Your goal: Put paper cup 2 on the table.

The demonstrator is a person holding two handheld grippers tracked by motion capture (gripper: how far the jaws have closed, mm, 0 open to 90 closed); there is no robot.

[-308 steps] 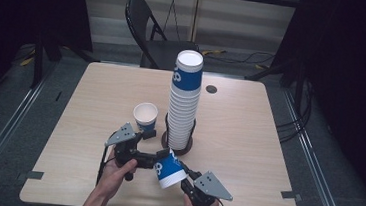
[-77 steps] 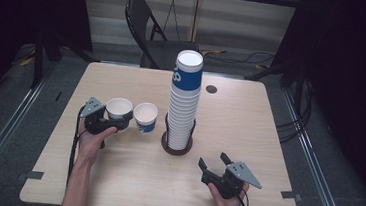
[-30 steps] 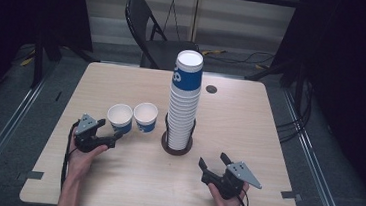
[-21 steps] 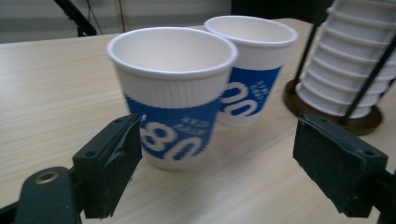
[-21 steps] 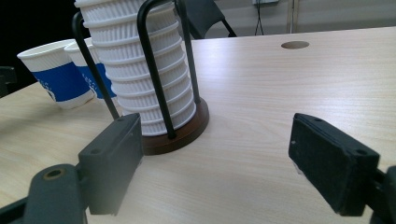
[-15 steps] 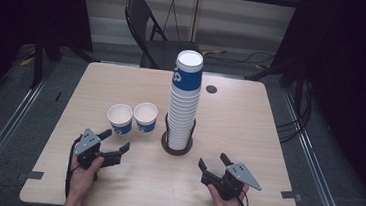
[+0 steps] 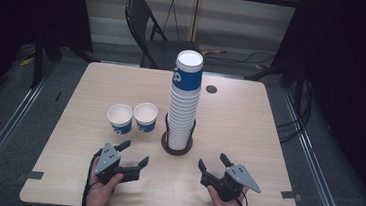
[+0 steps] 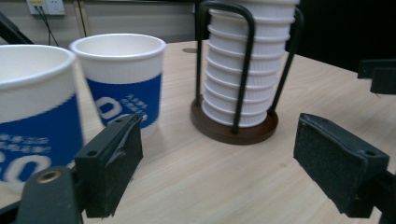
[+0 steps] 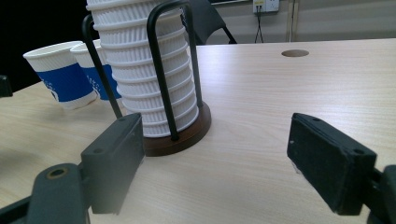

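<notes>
Near edge of pale wooden table (image 7: 270, 120) bare. Tall stack of white paper cups in dark wire holder (image 7: 182, 108) blocks centre. Two blue-banded white paper cups (image 7: 132, 118) stand touching, left of it; narrow gap between. Right half open.

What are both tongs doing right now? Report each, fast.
Left tongs: open, holding nothing, near the two cups.
Right tongs: open, holding nothing, near the cup stack.
</notes>
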